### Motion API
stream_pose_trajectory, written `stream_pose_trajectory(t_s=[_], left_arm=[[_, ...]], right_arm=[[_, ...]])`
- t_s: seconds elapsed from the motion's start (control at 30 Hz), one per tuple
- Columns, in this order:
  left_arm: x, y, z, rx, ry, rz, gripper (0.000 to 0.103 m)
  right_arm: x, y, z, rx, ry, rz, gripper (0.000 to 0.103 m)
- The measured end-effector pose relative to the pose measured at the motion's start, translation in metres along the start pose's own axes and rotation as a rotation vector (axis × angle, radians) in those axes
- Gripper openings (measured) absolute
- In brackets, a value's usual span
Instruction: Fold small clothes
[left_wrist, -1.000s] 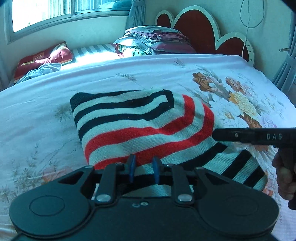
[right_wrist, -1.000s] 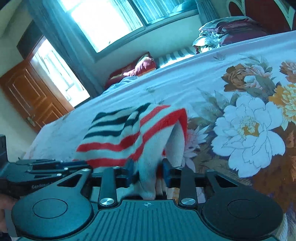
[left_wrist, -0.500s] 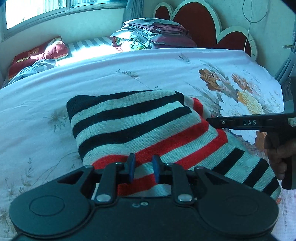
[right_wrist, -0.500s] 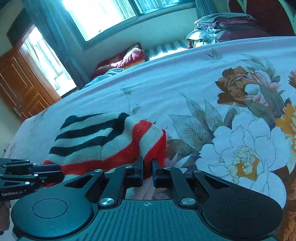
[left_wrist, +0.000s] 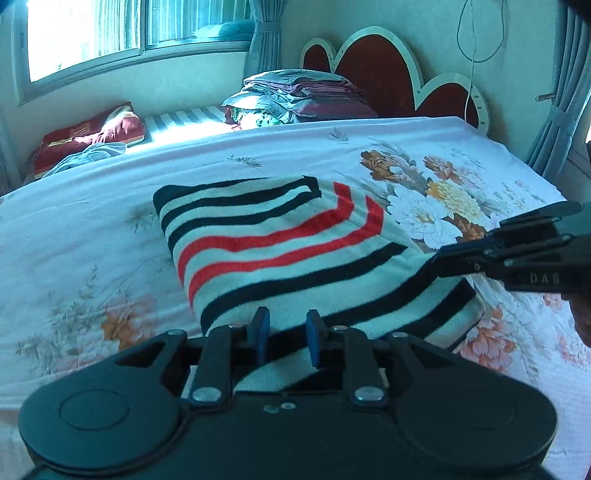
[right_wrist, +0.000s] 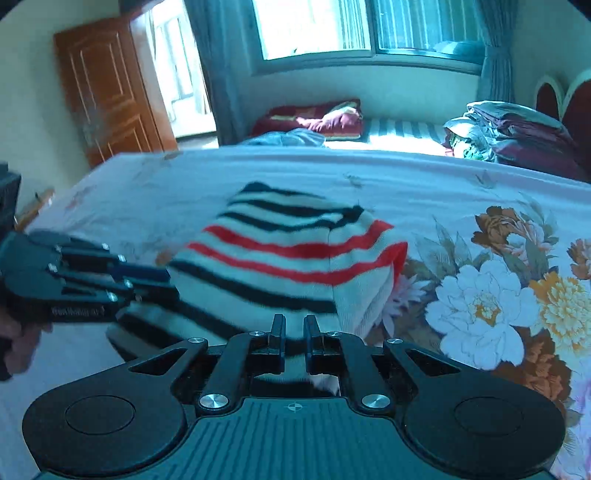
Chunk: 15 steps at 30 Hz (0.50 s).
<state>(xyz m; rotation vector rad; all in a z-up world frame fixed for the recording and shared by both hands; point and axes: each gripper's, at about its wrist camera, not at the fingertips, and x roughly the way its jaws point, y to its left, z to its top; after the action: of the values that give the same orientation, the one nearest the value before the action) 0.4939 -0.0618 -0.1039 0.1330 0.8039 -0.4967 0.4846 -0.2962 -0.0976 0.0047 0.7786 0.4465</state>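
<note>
A small knit garment (left_wrist: 280, 254) with white, black and red stripes lies partly folded on the floral bed sheet (left_wrist: 92, 229). My left gripper (left_wrist: 284, 332) is shut on the garment's near hem, which runs between its blue pads. My right gripper (right_wrist: 293, 332) is shut on the near edge of the same garment (right_wrist: 288, 266), and it also shows in the left wrist view (left_wrist: 439, 262) at the garment's right edge. The left gripper shows in the right wrist view (right_wrist: 162, 277) at the garment's left side.
A stack of folded bedding (left_wrist: 299, 96) sits at the head of the bed by the red headboard (left_wrist: 373, 70). A dark red pillow (left_wrist: 88, 136) lies under the window. A wooden door (right_wrist: 107, 88) stands at the far left.
Both grippers have pulled the garment's near edge back toward me and lowered it, so the black stripes now lie in front and the red stripes farther off. The right gripper has swung left.
</note>
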Motion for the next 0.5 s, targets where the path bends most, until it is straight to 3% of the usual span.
stream_pose_trajectory(t_s=[0.2,0.37,0.5], left_arm=[[0.005,-0.002,-0.023,-0.027,0.046,0.032,0.017],[0.013,0.003,-0.038,-0.060,0.034,0.040,0.014],[-0.002,0.001,-0.035,-0.069,0.031,0.044,0.014]], right_arm=[[0.019,0.001,-0.033,-0.025,0.093,-0.072,0.008],[0.024,-0.007,-0.041,0.005,0.095,-0.085,0.008],[0.013,-0.001,-0.034,-0.011,0.094,-0.091,0.008]])
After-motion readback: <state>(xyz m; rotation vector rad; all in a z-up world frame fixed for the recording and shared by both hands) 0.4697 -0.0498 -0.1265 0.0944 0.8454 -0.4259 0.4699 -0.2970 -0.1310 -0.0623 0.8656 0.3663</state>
